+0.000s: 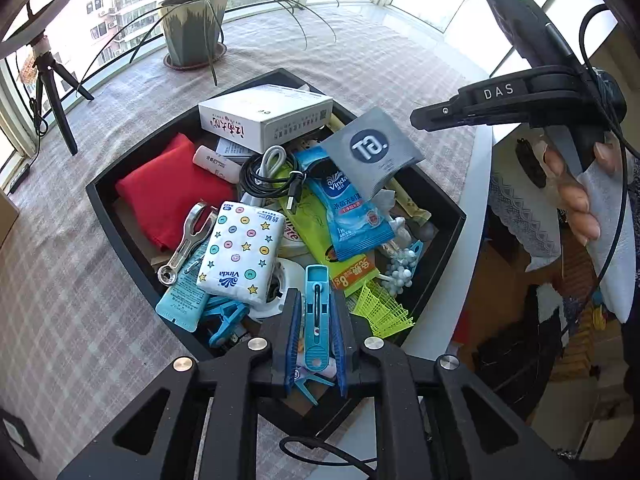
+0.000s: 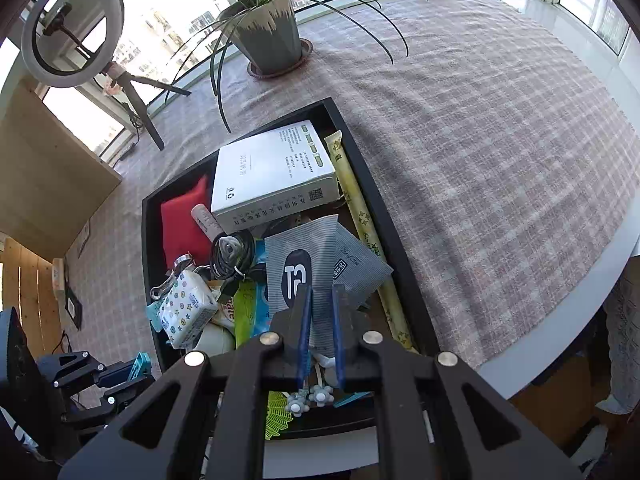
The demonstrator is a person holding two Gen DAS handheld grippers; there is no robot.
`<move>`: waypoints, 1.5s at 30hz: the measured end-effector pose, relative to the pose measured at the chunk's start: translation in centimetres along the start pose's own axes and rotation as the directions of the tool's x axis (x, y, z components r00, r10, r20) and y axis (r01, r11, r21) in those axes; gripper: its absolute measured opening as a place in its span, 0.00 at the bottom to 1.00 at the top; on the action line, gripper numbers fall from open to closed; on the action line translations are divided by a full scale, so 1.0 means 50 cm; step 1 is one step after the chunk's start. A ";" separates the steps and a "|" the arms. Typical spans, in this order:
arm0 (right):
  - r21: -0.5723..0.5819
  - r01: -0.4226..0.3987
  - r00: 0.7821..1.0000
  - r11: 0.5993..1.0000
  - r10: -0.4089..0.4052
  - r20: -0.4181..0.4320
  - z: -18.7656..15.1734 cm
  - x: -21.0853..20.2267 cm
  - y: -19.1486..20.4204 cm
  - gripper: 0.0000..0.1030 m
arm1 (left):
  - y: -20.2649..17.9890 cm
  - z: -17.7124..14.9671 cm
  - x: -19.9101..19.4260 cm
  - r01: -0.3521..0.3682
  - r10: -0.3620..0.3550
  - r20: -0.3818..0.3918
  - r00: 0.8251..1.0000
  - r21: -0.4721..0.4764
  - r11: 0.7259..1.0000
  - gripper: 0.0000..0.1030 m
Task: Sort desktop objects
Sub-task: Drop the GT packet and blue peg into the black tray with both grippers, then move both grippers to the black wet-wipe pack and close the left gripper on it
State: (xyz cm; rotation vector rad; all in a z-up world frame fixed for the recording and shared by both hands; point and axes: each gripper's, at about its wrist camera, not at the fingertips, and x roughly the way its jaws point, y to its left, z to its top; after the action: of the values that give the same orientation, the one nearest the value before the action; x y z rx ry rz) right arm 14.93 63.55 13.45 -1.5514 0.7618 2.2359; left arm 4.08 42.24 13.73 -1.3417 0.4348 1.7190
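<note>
A black tray on the checked tablecloth is full of clutter: a white box, a red cloth, a starred Vinda tissue pack, coiled cables, a metal opener, a blue wipes packet. My left gripper is shut on a blue clothes peg above the tray's near corner. My right gripper is shut on a grey striped packet, also seen lifted above the tray in the left wrist view.
A potted plant stands behind the tray. A ring light on a tripod stands at the far left. The white table edge runs on the right. More blue pegs and a yellow-green net lie in the tray's near end.
</note>
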 end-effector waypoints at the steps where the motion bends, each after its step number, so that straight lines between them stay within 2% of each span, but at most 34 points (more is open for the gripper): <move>1: 0.006 -0.015 1.000 1.000 0.015 -0.010 -0.001 -0.001 -0.001 0.19 | 0.002 0.004 0.000 -0.006 0.006 0.000 1.000 -0.008 1.000 0.39; 2: 0.007 -0.022 1.000 1.000 0.022 0.000 -0.001 -0.007 0.001 0.26 | 0.005 0.008 -0.003 -0.010 0.010 0.014 1.000 -0.018 1.000 0.44; 3: -0.002 -0.014 1.000 1.000 0.014 0.016 -0.001 -0.013 0.006 0.31 | 0.009 0.009 -0.007 -0.015 0.016 0.023 1.000 -0.022 1.000 0.43; 5: -0.029 0.007 1.000 1.000 -0.006 0.025 0.003 -0.017 0.025 0.35 | 0.020 0.010 -0.014 -0.034 0.035 0.030 0.999 -0.031 0.999 0.43; 10: -0.091 -0.018 1.000 0.996 0.019 0.011 0.019 -0.001 0.090 0.36 | 0.085 -0.013 -0.039 -0.071 0.075 0.035 0.997 -0.106 0.992 0.43; 13: -0.152 -0.043 0.999 0.987 0.043 -0.003 0.029 0.016 0.150 0.42 | 0.142 -0.048 -0.057 -0.109 0.116 0.035 0.993 -0.163 0.981 0.43; 17: -0.239 -0.077 0.997 0.968 0.073 -0.024 0.046 0.042 0.250 0.44 | 0.231 -0.134 -0.090 -0.158 0.172 0.031 0.985 -0.264 0.951 0.43; 22: -0.345 -0.128 0.992 0.930 0.116 -0.056 0.062 0.082 0.404 0.44 | 0.349 -0.260 -0.156 -0.236 0.271 0.035 0.962 -0.390 0.890 0.43; 26: -0.442 -0.165 0.986 0.882 0.147 -0.075 0.058 0.112 0.553 0.45 | 0.492 -0.286 -0.200 -0.291 0.349 0.013 0.937 -0.525 0.800 0.43; 29: -0.509 -0.201 0.980 0.837 0.173 -0.103 0.045 0.140 0.672 0.45 | 0.602 -0.325 -0.231 -0.307 0.394 -0.007 0.919 -0.639 0.705 0.43; 32: -0.566 -0.243 0.970 0.788 0.197 -0.142 0.023 0.171 0.792 0.45 | 0.698 -0.381 -0.256 -0.315 0.433 -0.034 0.901 -0.738 0.597 0.43; 37: -0.642 -0.300 0.954 0.706 0.225 -0.199 -0.021 0.229 0.973 0.45 | 0.792 -0.495 -0.287 -0.320 0.482 -0.075 0.873 -0.834 0.449 0.43; 42: -0.669 -0.370 0.929 0.644 0.240 -0.282 -0.063 0.296 1.121 0.45 | 0.870 -0.588 -0.296 -0.262 0.484 -0.078 0.871 -0.909 0.324 0.43; 45: -0.682 -0.393 0.918 0.617 0.224 -0.327 -0.094 0.339 1.194 0.45 | 0.908 -0.628 -0.289 -0.194 0.465 -0.052 0.884 -0.946 0.262 0.43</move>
State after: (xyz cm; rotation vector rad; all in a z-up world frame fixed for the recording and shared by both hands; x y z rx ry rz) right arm -19.51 11.80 11.06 -2.1822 0.1261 2.8956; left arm -13.42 -11.37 4.96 -1.8549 -0.6544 2.6646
